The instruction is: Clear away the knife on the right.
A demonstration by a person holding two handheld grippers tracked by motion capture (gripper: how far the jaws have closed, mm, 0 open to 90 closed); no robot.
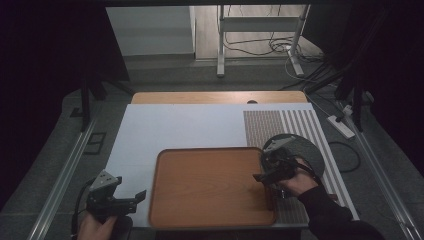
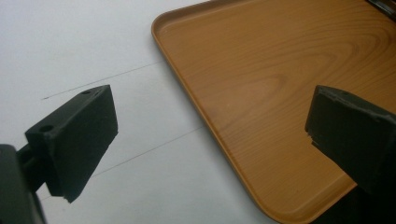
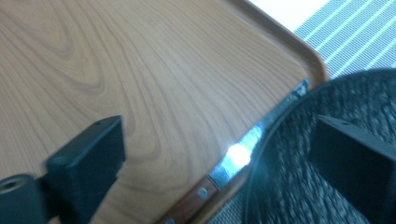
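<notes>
Overhead, the room is dark around a grey floor (image 1: 165, 75), where a white metal stand (image 1: 260, 30) and loose cables (image 1: 260, 47) sit beyond the far edge of the tabletop (image 1: 215, 97). Its wooden surface shows as a strip at the back; the rest lies under a white sheet (image 1: 170, 127) and, on the right, a striped woven mat (image 1: 295, 125). A white power strip (image 1: 341, 126) lies on the floor to the right.

On the sheet sits a wooden tray (image 1: 200, 187), shallow, with a raised rim and rounded corners. Its floor is bare wood grain except along the right rim, where a knife (image 3: 233, 161) lies lengthwise, its bright blade (image 3: 252, 140) pointing to the tray's far right corner and its riveted brown handle (image 3: 189, 205) nearer the person. A dark grey round mat (image 1: 305, 150) lies on the striped mat, just beside the tray's right rim.

Over that rim hangs the right gripper (image 1: 263, 176), held in the right hand (image 1: 297, 182); its fingers (image 3: 88, 163) are spread wide, one over the tray floor and one over the round mat, with the knife below and between them and nothing pinched. At the tray's near left corner the left gripper (image 1: 141, 195) points toward the tray, its fingers (image 2: 77, 140) also spread apart and empty, one above the white sheet, the other above the tray.
</notes>
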